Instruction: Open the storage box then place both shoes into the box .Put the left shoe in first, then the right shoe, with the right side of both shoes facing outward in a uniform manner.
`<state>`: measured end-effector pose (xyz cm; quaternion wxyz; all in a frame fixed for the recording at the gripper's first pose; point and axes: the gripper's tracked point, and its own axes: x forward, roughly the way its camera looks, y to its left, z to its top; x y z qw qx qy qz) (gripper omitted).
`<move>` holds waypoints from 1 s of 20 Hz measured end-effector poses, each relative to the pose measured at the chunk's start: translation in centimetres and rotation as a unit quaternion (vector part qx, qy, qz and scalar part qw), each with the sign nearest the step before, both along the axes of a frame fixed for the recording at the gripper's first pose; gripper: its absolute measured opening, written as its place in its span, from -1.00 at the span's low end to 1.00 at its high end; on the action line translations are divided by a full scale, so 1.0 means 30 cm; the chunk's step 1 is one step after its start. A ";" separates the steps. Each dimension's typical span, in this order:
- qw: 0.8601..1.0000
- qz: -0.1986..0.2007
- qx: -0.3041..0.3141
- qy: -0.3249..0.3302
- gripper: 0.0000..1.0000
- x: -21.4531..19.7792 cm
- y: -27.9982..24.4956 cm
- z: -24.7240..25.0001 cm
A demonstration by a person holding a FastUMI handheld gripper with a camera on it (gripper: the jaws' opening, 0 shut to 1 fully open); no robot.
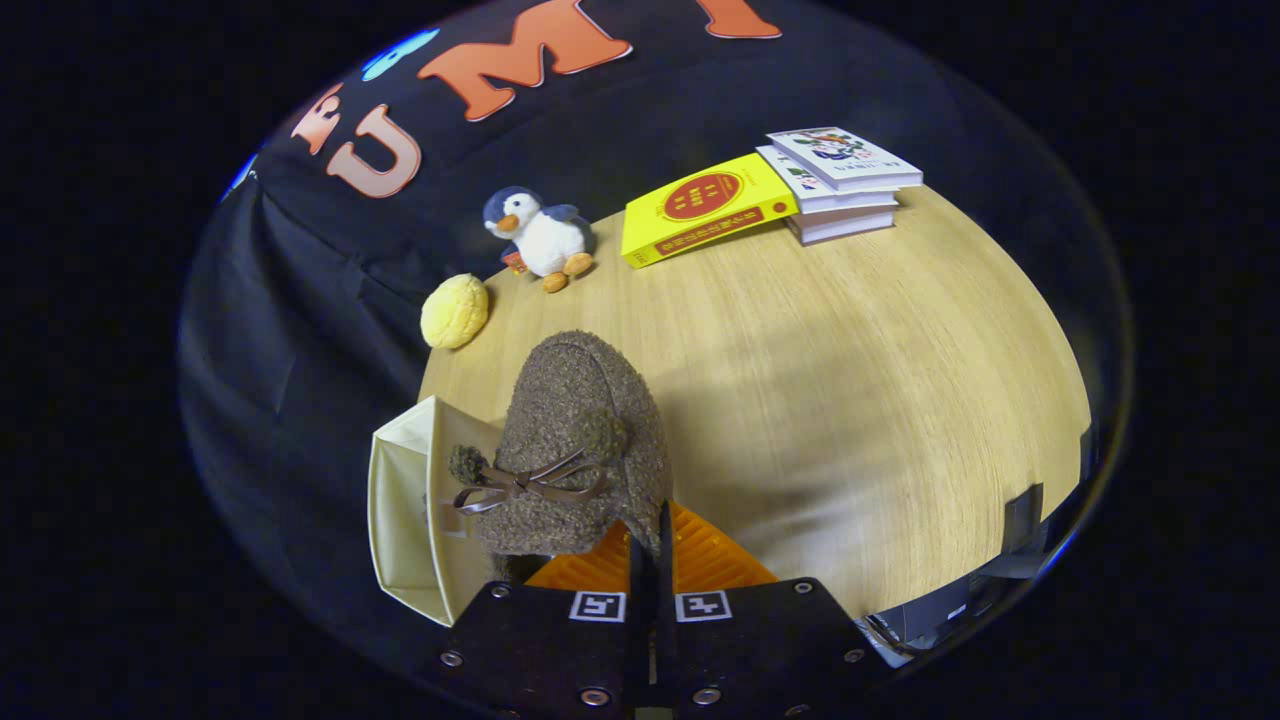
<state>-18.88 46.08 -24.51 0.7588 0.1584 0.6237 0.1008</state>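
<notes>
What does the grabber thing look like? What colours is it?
The gripper has a black body with silver screws along its front. On top sit two small white squares with black blocky patterns, one for each finger. The fingers are bright orange with ridged, grooved pads. A thin dark slit runs down the middle between the two halves.

shoe [580,440] ahead of claw [650,560], box [405,500] left (toys, books beyond)
</notes>
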 end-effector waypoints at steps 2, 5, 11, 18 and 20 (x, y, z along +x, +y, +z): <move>1.000 0.019 0.004 -0.006 -0.92 -0.004 0.074 0.049; 0.999 0.043 0.016 -0.011 -0.92 -0.004 0.198 0.109; 0.995 0.087 0.042 -0.032 -0.92 0.001 0.494 0.201; 0.991 0.130 0.010 -0.017 -0.93 -0.067 0.729 0.111; 0.991 0.132 -0.013 -0.007 -0.92 -0.092 0.748 0.063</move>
